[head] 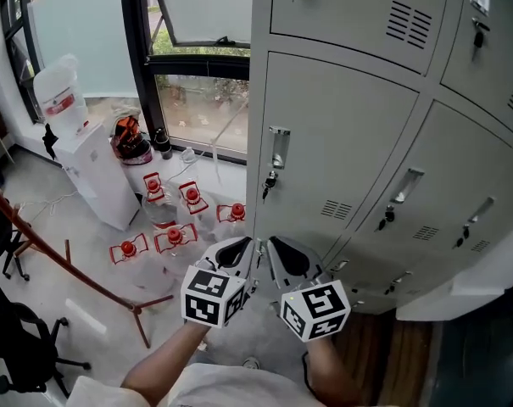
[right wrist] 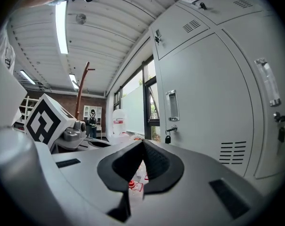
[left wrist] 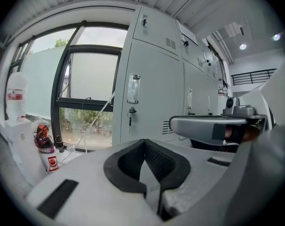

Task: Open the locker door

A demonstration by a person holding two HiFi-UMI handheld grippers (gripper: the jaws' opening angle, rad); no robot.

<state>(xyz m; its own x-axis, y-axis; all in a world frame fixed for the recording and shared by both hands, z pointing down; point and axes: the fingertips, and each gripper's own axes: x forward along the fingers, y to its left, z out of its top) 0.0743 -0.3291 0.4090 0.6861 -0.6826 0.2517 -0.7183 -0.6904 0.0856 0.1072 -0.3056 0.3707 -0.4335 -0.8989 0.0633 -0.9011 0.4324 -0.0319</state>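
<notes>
L tool (left wrist: 144, 145) is sitting fully closed, black pads (left wrist: 128, 166) meeting at the tips, nothing btwn them, touching nothing. R tool (right wrist: 143, 146) is showing the same: pads pressed together, empty, no contact w/ anything. In the head view both are being held side by side, low in frame, marker cubes (head: 212, 297) nearest the person, tips pointing up at the locker bank (head: 468, 142). Forearms (head: 167, 367) are showing at the bottom edge. Locker door (head: 341, 155) is light grey metal, mid row, leftmost column, sitting closed and flush w/ its frame. An upright chrome handle (head: 279, 148) is sitting near the door's left edge. A key (head: 269, 181) w/ a dark fob is hanging from the lock just below the handle. Vent slots (head: 335, 209) are showing at the door's lower right. The door is standing ahead of and above both tools, apart from them. In the head view the handle is lying above the tool tips, touching neither. In the left gripper view it is showing above-left of the pads, in the right gripper view above-right. Left of the bank, a window (head: 201, 100), a white water dispenser (head: 95, 172) and red-capped water jugs (head: 175, 227) are sitting on or by the floor (head: 86, 287).
</notes>
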